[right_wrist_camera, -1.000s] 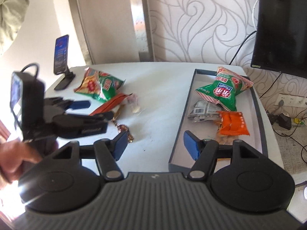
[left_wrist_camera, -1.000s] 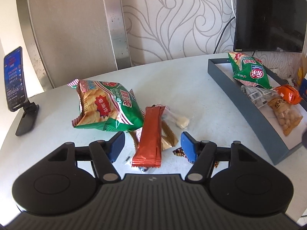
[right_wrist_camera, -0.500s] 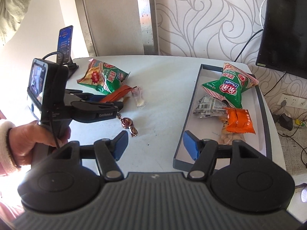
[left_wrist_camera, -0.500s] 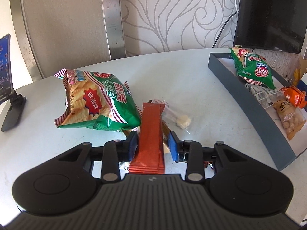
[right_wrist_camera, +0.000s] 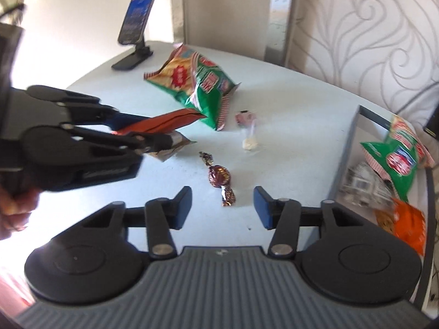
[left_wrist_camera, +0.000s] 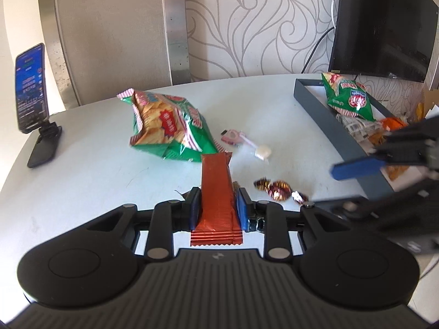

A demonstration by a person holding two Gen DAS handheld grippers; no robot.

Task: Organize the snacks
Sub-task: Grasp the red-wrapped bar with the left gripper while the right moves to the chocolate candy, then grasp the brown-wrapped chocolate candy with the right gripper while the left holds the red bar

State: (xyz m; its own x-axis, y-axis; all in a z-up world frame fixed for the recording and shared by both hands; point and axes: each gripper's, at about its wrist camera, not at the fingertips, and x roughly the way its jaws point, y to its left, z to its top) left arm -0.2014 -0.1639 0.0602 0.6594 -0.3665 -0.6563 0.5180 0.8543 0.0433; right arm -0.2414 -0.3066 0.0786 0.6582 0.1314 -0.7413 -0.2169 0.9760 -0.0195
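Observation:
My left gripper (left_wrist_camera: 216, 205) holds a red-orange snack bar (left_wrist_camera: 216, 186) by its near end, its jaws still closing and both pads pressed on it. In the right wrist view the bar (right_wrist_camera: 164, 122) hangs off the table in that gripper (right_wrist_camera: 153, 134), above a silver-gold packet (right_wrist_camera: 172, 148). My right gripper (right_wrist_camera: 222, 200) hovers low over a brown foil-wrapped candy (right_wrist_camera: 218, 176). Its jaws are closing, and the candy's twisted tail lies between them untouched. A green chip bag (left_wrist_camera: 170, 128) lies behind, and the grey tray (left_wrist_camera: 315, 104) stands at the right.
A white sweet in clear wrap (left_wrist_camera: 262, 152) and a small pink packet (left_wrist_camera: 231, 137) lie mid-table. The tray holds a green bag (right_wrist_camera: 397, 153), an orange packet (right_wrist_camera: 408, 224) and other snacks. A phone on a stand (left_wrist_camera: 30, 87) is far left, a dark screen (left_wrist_camera: 384, 22) far right.
My left gripper closed on the red-orange bar and raised it. My right gripper swung left from the tray down over the foil candy, rolled, and its jaws narrowed.

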